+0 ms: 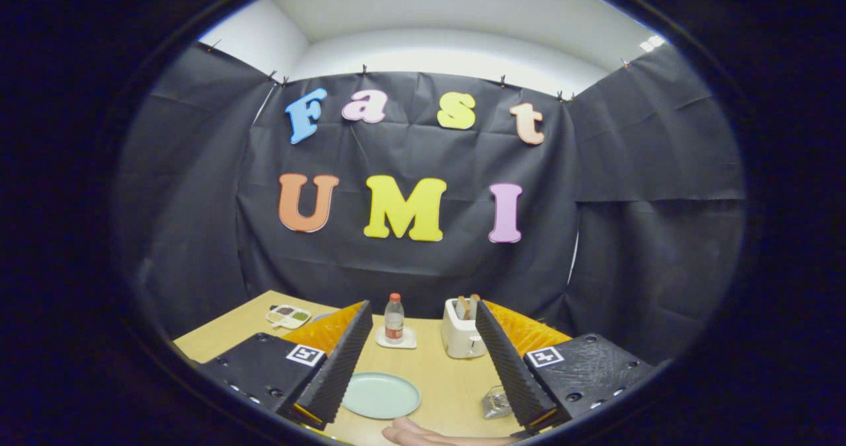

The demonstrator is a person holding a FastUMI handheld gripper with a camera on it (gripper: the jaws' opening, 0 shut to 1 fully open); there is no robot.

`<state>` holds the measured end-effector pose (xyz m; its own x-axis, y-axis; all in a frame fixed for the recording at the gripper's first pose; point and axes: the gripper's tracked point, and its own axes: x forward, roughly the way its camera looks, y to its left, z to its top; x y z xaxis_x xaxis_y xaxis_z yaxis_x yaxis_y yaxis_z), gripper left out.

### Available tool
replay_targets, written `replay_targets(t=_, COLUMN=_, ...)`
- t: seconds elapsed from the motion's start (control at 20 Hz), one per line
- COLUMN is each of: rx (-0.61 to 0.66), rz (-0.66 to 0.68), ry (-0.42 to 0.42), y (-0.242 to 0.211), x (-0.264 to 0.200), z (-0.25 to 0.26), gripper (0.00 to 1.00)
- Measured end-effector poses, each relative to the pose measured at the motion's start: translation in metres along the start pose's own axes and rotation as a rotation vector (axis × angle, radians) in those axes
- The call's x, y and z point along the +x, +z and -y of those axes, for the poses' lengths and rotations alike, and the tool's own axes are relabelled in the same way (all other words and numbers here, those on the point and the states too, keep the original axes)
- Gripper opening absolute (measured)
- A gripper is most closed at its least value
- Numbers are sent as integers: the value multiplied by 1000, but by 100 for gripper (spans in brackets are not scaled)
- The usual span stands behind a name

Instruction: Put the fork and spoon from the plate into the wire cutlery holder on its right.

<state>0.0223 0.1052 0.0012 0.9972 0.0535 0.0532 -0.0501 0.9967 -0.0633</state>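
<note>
A pale green plate (pixel 381 395) lies on the wooden table (pixel 449 380), between my fingers and close to the left one; the part of it I see is bare. To its right stands the wire cutlery holder (pixel 494 403), half hidden behind my right finger (pixel 509 360); I cannot make out what is in it. My gripper (pixel 422 307) is open and held above the table, with nothing between its fingers. A person's hand (pixel 429 438) rests on the table's near edge, just in front of the plate.
Beyond the plate a small bottle (pixel 394 318) stands on a white coaster. A white toaster (pixel 461 332) with toast in it is to the right of the bottle. A small divided dish (pixel 288 315) sits at the far left, and black cloth walls close in the table.
</note>
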Motion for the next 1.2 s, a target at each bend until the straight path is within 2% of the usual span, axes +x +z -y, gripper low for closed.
replay_targets(t=0.15, rx=-38, rz=25, ry=34, y=0, x=-9, z=-8, gripper=95)
replay_targets(t=1.2, rx=-4, rz=-58, ry=107, y=-27, x=-8, z=6, gripper=95)
